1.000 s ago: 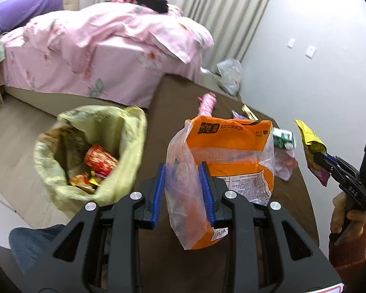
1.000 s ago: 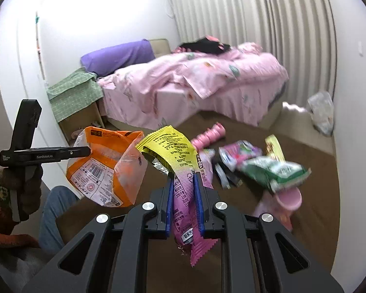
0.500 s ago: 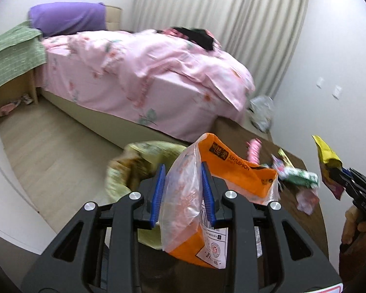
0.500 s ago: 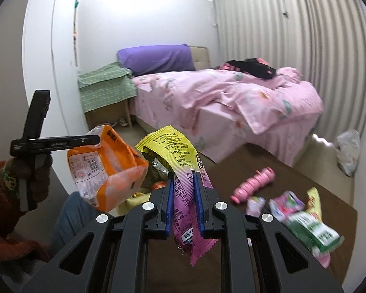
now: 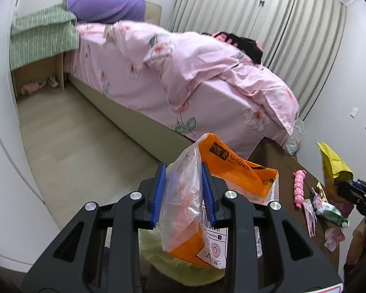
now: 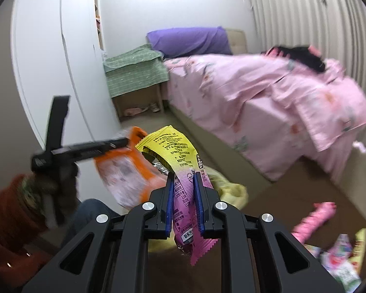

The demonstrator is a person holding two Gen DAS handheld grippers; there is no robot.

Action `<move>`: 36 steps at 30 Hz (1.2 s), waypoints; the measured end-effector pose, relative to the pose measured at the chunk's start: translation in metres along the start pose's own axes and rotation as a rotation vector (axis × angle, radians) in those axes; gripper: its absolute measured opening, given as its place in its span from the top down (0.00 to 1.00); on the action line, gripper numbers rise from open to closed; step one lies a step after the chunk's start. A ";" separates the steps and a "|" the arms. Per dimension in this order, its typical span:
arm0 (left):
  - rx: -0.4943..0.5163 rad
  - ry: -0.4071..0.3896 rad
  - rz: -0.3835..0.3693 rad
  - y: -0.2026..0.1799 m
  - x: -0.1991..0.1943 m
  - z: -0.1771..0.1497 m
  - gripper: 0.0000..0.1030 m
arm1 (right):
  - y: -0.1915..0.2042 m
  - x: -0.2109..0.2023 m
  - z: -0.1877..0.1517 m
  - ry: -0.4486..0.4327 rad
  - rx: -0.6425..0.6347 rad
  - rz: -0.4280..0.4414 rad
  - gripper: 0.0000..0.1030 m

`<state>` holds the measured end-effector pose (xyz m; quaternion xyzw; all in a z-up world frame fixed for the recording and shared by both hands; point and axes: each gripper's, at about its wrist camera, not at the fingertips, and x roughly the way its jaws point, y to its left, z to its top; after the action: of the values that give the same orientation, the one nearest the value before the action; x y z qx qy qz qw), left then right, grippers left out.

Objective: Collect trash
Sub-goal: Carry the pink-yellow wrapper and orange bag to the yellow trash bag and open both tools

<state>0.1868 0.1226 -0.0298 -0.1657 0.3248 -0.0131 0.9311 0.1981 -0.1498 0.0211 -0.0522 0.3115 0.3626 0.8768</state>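
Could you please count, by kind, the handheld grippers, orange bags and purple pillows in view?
Grippers: 2, the left gripper and the right gripper
Orange bag: 1
Purple pillow: 1
Total: 4

1. Both views are bright, lit evenly by soft indoor light with no hard shadows.
2. The wall [image 6: 124,7] at the top centre of the right wrist view glares almost pure white.
3. The left wrist view is mostly sharp.
4. The right wrist view is smeared by motion: the bed [image 6: 268,92], the orange bag [image 6: 124,171] and the sleeve [image 6: 9,210] at lower left are blurred.
5. Fisheye bending curves the curtain [image 5: 268,14], and black corners frame each picture.
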 end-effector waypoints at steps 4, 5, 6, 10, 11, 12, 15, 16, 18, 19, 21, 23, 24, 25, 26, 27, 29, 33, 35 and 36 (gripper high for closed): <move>-0.006 0.030 -0.013 0.002 0.040 -0.012 0.74 | -0.005 0.058 0.002 0.072 0.027 0.051 0.84; -0.010 0.037 -0.020 0.004 0.047 -0.015 0.74 | -0.006 0.068 0.002 0.088 0.031 0.056 0.84; -0.016 0.045 -0.028 0.006 0.054 -0.019 0.74 | -0.008 0.085 0.000 0.117 0.039 0.063 0.84; -0.025 0.107 -0.036 0.019 0.076 -0.034 0.74 | -0.018 0.138 -0.006 0.222 0.077 0.089 0.84; -0.028 0.128 -0.040 0.022 0.080 -0.037 0.74 | -0.021 0.154 -0.009 0.259 0.084 0.091 0.84; -0.026 0.149 -0.044 0.025 0.083 -0.041 0.74 | -0.022 0.162 -0.012 0.282 0.083 0.091 0.84; 0.007 0.188 -0.049 0.027 0.087 -0.050 0.74 | -0.022 0.186 -0.022 0.354 0.060 0.082 0.84; 0.018 0.195 -0.052 0.027 0.089 -0.051 0.74 | -0.022 0.191 -0.025 0.370 0.050 0.077 0.84; 0.027 0.204 -0.058 0.026 0.091 -0.052 0.74 | -0.023 0.199 -0.030 0.397 0.025 0.059 0.84; 0.030 0.210 -0.063 0.026 0.093 -0.052 0.74 | -0.024 0.201 -0.031 0.403 0.015 0.050 0.84; 0.037 0.218 -0.072 0.025 0.097 -0.053 0.74 | -0.025 0.201 -0.036 0.412 -0.003 0.029 0.84; 0.050 0.216 -0.083 0.022 0.100 -0.052 0.74 | -0.025 0.200 -0.040 0.416 -0.020 0.017 0.84; 0.050 0.222 -0.091 0.020 0.103 -0.052 0.74 | -0.025 0.198 -0.042 0.418 -0.033 0.006 0.84; 0.048 0.229 -0.099 0.018 0.105 -0.052 0.74 | -0.025 0.196 -0.043 0.419 -0.039 0.000 0.84; 0.049 0.235 -0.104 0.017 0.107 -0.052 0.74 | -0.026 0.193 -0.044 0.417 -0.044 -0.004 0.84; 0.051 0.241 -0.109 0.016 0.109 -0.053 0.74 | -0.028 0.190 -0.045 0.415 -0.045 -0.006 0.84; 0.060 0.252 -0.119 0.012 0.112 -0.055 0.74 | -0.030 0.187 -0.047 0.413 -0.050 -0.013 0.84; 0.056 0.255 -0.124 0.011 0.111 -0.055 0.73 | -0.029 0.189 -0.050 0.418 -0.074 -0.019 0.84; 0.017 0.253 -0.151 0.017 0.108 -0.050 0.67 | -0.027 0.190 -0.050 0.415 -0.086 -0.023 0.84; 0.006 0.251 -0.159 0.019 0.106 -0.048 0.62 | -0.025 0.190 -0.050 0.412 -0.089 -0.020 0.84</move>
<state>0.2394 0.1122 -0.1348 -0.1854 0.4244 -0.1085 0.8796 0.2922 -0.0693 -0.1328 -0.1671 0.4675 0.3488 0.7949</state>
